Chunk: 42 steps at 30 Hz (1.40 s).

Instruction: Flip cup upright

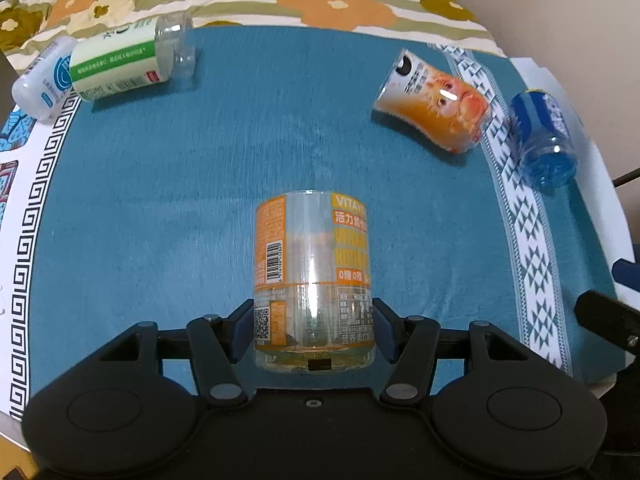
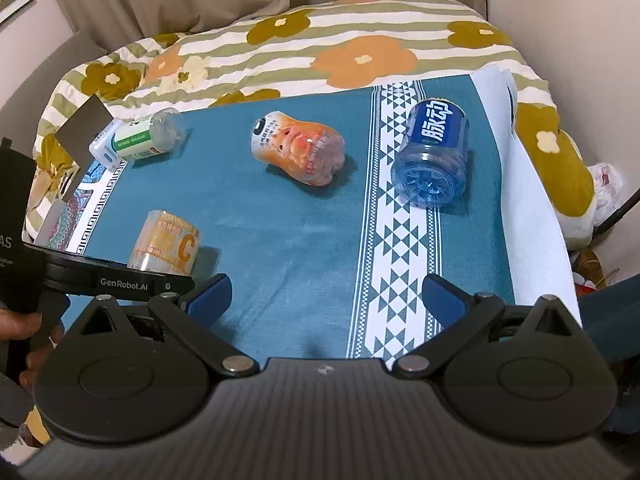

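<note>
A clear cup with an orange VITAYOUNG label (image 1: 313, 276) sits between the blue pads of my left gripper (image 1: 314, 330), which is shut on its base. It also shows in the right wrist view (image 2: 166, 242), standing on the teal cloth, partly hidden by the left gripper's body. My right gripper (image 2: 326, 300) is open and empty above the cloth's near edge. An orange cat-print cup (image 2: 298, 148) lies on its side mid-cloth, and a blue cup (image 2: 434, 152) lies on its side on the patterned band.
A green-label cup (image 1: 132, 60) and a white-blue cup (image 1: 42, 78) lie on their sides at the far left. The teal cloth (image 1: 200, 200) covers a board on a flowered blanket (image 2: 360, 40). A wall stands at the right.
</note>
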Motion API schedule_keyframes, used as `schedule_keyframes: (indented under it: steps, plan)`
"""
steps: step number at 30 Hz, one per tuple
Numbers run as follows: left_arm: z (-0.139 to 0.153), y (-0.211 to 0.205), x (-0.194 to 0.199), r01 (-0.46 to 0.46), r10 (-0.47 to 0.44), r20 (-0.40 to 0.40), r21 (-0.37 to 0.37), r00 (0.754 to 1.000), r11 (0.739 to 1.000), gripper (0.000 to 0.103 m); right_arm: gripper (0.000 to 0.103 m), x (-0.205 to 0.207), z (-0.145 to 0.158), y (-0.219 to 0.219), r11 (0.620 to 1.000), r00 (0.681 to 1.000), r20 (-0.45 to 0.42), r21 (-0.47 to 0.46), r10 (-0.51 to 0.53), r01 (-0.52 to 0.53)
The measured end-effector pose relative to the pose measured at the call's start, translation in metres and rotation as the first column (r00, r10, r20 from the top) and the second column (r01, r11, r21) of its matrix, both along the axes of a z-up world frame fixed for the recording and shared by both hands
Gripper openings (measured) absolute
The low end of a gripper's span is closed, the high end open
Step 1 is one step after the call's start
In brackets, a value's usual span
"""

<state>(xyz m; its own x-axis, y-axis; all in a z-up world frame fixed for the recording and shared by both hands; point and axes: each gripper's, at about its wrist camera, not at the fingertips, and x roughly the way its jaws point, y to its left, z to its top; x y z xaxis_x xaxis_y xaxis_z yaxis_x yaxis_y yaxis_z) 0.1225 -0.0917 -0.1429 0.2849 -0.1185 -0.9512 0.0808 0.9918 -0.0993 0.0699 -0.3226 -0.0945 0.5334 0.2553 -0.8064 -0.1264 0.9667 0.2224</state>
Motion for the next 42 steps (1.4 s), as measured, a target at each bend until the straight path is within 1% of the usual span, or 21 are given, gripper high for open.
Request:
schedule_keyframes:
  steps: [4, 5, 6, 7, 8, 10, 12, 20, 24, 26, 29, 32, 34, 38, 40, 42]
  plan:
    - [-0.001, -0.003, -0.001, 0.004, -0.004, 0.006, 0.011, 1.000, 1.000, 0.064, 0.103, 0.003, -0.003, -0.002, 1.000, 1.000, -0.006, 0.006, 0.010, -0.010]
    - [-0.001, -0.004, -0.001, 0.006, -0.006, 0.006, 0.015, 1.000, 1.000, 0.070, 0.103, 0.004, -0.003, -0.002, 1.000, 1.000, -0.006, 0.007, 0.013, -0.012]
    - [-0.001, -0.004, -0.001, 0.006, -0.006, 0.007, 0.018, 1.000, 1.000, 0.080, 0.103, 0.004, -0.003, -0.002, 1.000, 1.000, -0.006, 0.008, 0.015, -0.015]
    - [-0.001, -0.004, -0.001, 0.006, -0.006, 0.012, 0.019, 1.000, 1.000, 0.084, 0.103, 0.005, -0.004, -0.002, 1.000, 1.000, -0.006, 0.009, 0.016, -0.016]
    - [0.001, -0.004, -0.002, 0.007, -0.007, 0.020, 0.020, 1.000, 1.000, 0.087, 0.103, 0.005, -0.004, -0.002, 1.000, 1.000, -0.007, 0.011, 0.017, -0.017]
    - [0.002, -0.005, -0.002, 0.017, -0.018, 0.032, 0.032, 0.999, 0.999, 0.088, 0.103, 0.005, -0.004, -0.002, 1.000, 1.000, -0.007, 0.011, 0.016, -0.016]
    - [0.003, -0.006, -0.002, 0.028, -0.030, 0.040, 0.053, 0.999, 0.998, 0.092, 0.103, 0.006, -0.003, 0.000, 1.000, 1.000, -0.004, 0.012, 0.017, -0.017]
    - [0.010, -0.004, -0.006, 0.048, -0.050, 0.050, 0.051, 0.997, 0.998, 0.093, 0.103, 0.005, -0.002, 0.003, 1.000, 1.000, -0.001, 0.013, 0.008, -0.008]
    - [0.023, -0.002, -0.014, 0.051, -0.052, 0.058, 0.018, 0.997, 0.999, 0.094, 0.103, 0.005, 0.002, 0.006, 1.000, 1.000, -0.007, 0.002, -0.004, 0.004]
    - [0.036, 0.003, -0.021, 0.045, -0.044, 0.073, -0.006, 0.996, 0.999, 0.095, 0.103, 0.006, 0.011, 0.008, 1.000, 1.000, -0.009, 0.001, -0.015, 0.015]
    - [0.057, 0.015, -0.035, 0.024, -0.021, 0.119, -0.023, 0.993, 0.999, 0.103, 0.103, 0.008, 0.030, 0.016, 0.999, 1.000, 0.007, -0.031, -0.013, 0.013]
    - [0.068, 0.029, -0.043, 0.017, -0.014, 0.135, -0.018, 0.991, 1.000, 0.103, 0.103, 0.013, 0.044, 0.029, 0.996, 1.000, 0.008, -0.085, 0.010, -0.009]
    - [0.069, 0.041, -0.048, 0.003, -0.001, 0.134, -0.013, 0.991, 1.000, 0.103, 0.103, 0.020, 0.048, 0.040, 0.993, 0.999, -0.015, -0.107, 0.039, -0.040]
    - [0.069, 0.068, -0.059, -0.025, 0.030, 0.133, -0.035, 0.991, 0.999, 0.103, 0.103, 0.037, 0.048, 0.064, 0.988, 0.993, -0.070, -0.114, 0.097, -0.104]
    - [0.066, 0.080, -0.061, -0.037, 0.040, 0.124, -0.021, 0.991, 0.999, 0.103, 0.103, 0.049, 0.042, 0.076, 0.989, 0.986, -0.119, -0.081, 0.112, -0.123]
    - [0.065, 0.091, -0.065, -0.044, 0.046, 0.137, -0.014, 0.990, 0.999, 0.103, 0.103, 0.060, 0.033, 0.087, 0.992, 0.978, -0.172, -0.025, 0.119, -0.125]
